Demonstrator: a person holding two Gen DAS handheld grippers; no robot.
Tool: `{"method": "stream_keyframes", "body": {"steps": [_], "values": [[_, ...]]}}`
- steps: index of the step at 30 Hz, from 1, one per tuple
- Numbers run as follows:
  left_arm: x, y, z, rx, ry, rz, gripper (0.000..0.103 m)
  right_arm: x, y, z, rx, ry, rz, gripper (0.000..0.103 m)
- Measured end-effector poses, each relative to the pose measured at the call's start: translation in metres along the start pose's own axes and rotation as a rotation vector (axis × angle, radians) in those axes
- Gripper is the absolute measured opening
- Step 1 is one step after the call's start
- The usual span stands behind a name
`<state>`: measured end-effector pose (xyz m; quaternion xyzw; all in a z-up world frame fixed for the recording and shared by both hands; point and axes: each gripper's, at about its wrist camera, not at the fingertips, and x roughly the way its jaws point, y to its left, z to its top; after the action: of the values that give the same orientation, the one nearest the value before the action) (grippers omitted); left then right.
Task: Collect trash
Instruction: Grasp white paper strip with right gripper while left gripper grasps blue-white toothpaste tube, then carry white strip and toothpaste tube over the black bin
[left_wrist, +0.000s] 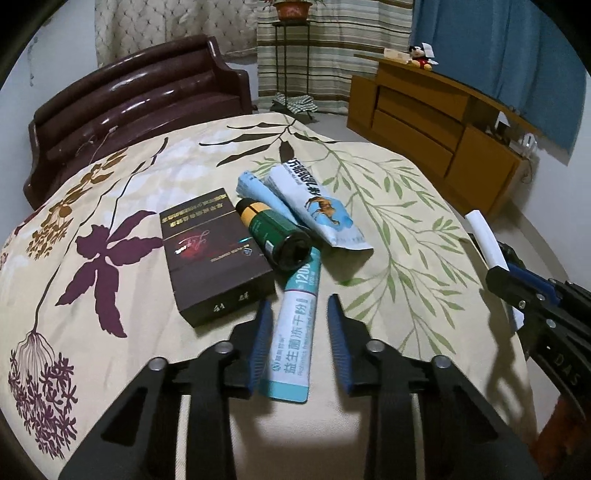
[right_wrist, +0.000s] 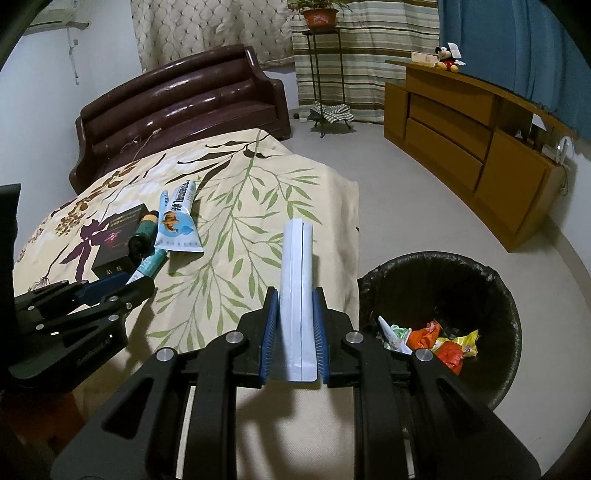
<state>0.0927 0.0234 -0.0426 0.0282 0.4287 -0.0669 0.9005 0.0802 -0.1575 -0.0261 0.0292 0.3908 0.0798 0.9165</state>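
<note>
Glossy teal sachet (left_wrist: 295, 328), floral cloth (left_wrist: 388, 236)

The right gripper (right_wrist: 294, 306) clamps a white packet (right_wrist: 297, 295) upright between its blue fingers (right_wrist: 269, 332), above the leaf-print cloth (right_wrist: 258, 221). Just right, a black-lined bin (right_wrist: 480, 273) holds crumpled wrappers (right_wrist: 436, 339). At left, the left gripper (right_wrist: 122, 286) reaches a teal sachet (right_wrist: 149, 267).

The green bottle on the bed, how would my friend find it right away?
Look at the flowered bed cover, at the little pile of trash in its middle. The green bottle lies on its side there, between the dark brown box and the pale blue packets, its base resting on the long teal tube. It is the only round, dark green thing, with a yellow band near its black cap.
</note>
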Motion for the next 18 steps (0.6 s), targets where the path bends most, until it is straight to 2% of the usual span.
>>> {"method": "stream_keyframes", "body": {"steps": [1, 5, 18], "values": [[0.0, -0.001, 0.0, 0.005, -0.001, -0.002, 0.02, 0.0, 0.0, 0.0, -0.002, 0.0, -0.001, 0.019], [-0.003, -0.004, -0.002, 0.024, -0.005, -0.014, 0.017, 0.0, 0.0, 0.0, -0.004, 0.001, -0.002, 0.019], [-0.03, -0.004, -0.009, 0.001, -0.062, -0.058, 0.015, -0.01, 0.005, -0.006, -0.011, -0.008, -0.014, 0.019]]}}
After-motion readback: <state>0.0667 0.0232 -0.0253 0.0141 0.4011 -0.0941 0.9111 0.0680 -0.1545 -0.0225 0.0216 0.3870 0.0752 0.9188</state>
